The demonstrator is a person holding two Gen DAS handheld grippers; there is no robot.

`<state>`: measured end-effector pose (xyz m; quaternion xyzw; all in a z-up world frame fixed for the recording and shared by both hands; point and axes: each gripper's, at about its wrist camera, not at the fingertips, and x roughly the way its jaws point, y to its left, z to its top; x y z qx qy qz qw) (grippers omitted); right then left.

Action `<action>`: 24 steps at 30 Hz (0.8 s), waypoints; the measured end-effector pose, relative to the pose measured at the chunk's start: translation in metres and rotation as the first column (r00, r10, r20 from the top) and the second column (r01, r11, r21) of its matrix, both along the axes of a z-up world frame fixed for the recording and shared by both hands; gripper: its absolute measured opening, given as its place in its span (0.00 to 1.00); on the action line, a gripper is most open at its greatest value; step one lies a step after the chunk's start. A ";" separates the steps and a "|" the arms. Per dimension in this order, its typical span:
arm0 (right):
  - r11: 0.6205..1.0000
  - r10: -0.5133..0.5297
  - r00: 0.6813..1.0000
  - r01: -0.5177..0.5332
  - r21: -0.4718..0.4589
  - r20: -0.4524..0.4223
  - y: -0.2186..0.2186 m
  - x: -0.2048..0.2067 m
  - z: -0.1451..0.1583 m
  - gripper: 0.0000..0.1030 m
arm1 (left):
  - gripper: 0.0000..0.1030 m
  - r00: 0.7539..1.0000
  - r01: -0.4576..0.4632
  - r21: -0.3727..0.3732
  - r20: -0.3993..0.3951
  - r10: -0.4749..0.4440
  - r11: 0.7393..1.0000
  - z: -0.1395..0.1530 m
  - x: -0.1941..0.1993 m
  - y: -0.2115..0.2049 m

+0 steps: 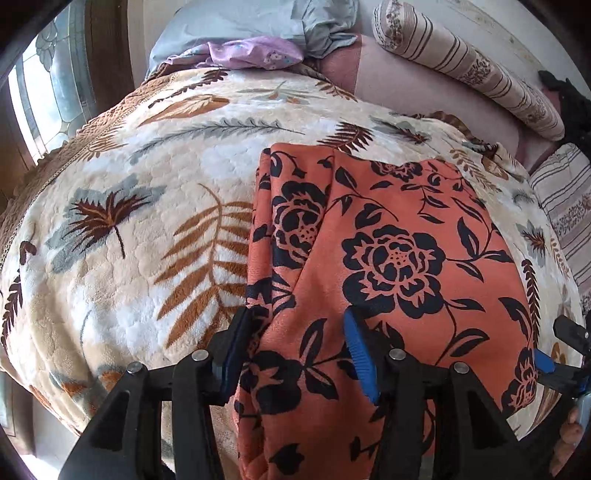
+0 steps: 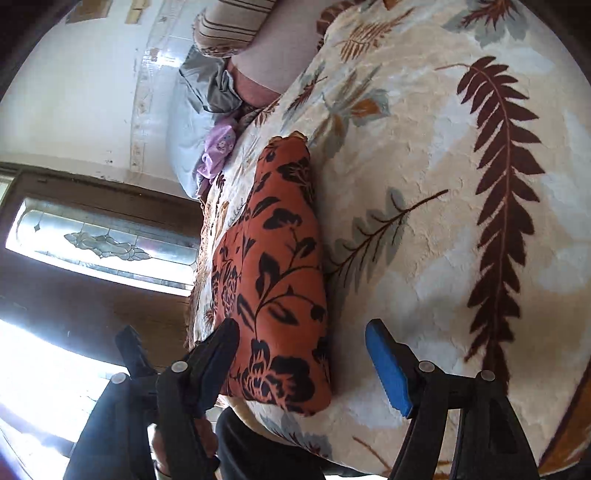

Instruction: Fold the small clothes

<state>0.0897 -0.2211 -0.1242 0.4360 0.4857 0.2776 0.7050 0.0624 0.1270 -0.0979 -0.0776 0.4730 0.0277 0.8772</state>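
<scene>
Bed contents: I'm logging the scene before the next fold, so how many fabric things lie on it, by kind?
Orange floral garment: 1
Leaf-print blanket: 1
Striped pillows and: 2
Grey-blue bedding bundle: 1
Purple cloth: 1
Total: 6
The left gripper and right gripper are both open around the garment's near edge.

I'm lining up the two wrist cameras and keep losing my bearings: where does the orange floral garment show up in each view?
Left wrist: the orange floral garment fills the lower centre and right, lying on the leaf-print blanket and running under the left gripper.
Right wrist: the garment is a narrow strip left of centre, beside the right gripper.
Shared landmark: the purple cloth at the blanket's far edge.
</scene>
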 end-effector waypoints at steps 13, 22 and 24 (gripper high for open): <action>0.913 0.180 0.980 -0.133 -0.385 0.088 0.079 0.005 0.022 0.31 | 0.64 0.999 -0.039 -0.058 -0.003 0.039 0.998 -0.013 -0.005 0.016; 0.998 0.064 0.996 -0.063 -0.016 0.055 0.025 0.017 0.006 0.66 | 0.67 0.999 -0.030 -0.085 0.031 0.033 0.996 -0.016 -0.010 0.021; 0.998 0.060 0.998 -0.060 0.032 0.002 0.025 0.036 -0.004 0.69 | 0.67 0.999 -0.028 -0.081 0.041 0.032 0.996 -0.017 -0.011 0.020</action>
